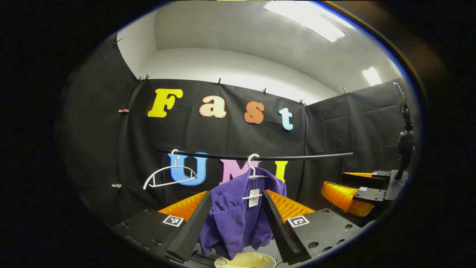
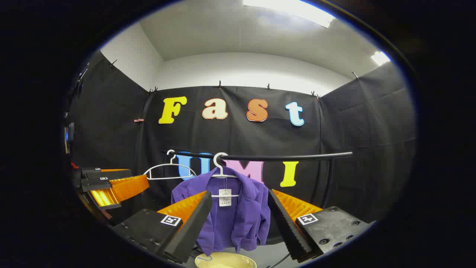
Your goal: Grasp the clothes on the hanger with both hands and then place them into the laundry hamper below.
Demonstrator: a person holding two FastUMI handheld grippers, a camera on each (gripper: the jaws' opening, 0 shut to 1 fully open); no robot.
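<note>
**A:** Where is the garment hanging?

**B:** A purple ribbed-knit jacket [image 1: 238,208] is hanging on a white plastic hanger [image 1: 254,169], hooked over a black horizontal metal rail [image 1: 260,156]. A white paper tag [image 1: 254,197] is dangling at its collar. Left of it on the rail, a second white hanger [image 1: 169,175] is hanging bare.

**A:** And the hamper?

**B:** Below the rail, under the jacket's hem, the pale cream round rim of the laundry hamper [image 2: 225,261] is showing.

**A:** What are the claws doing?

**B:** The left gripper [image 1: 235,227] is hovering short of the rail with its fingers spread wide, framing the jacket without touching it. The right gripper [image 2: 240,223] is doing likewise, fingers apart on either side of the jacket. In the left gripper view, the right gripper is floating beyond the rail's right end.

**A:** Any room to move?

**B:** Open air is lying between both claws and the jacket, and the rail's right stretch is bare.
</note>
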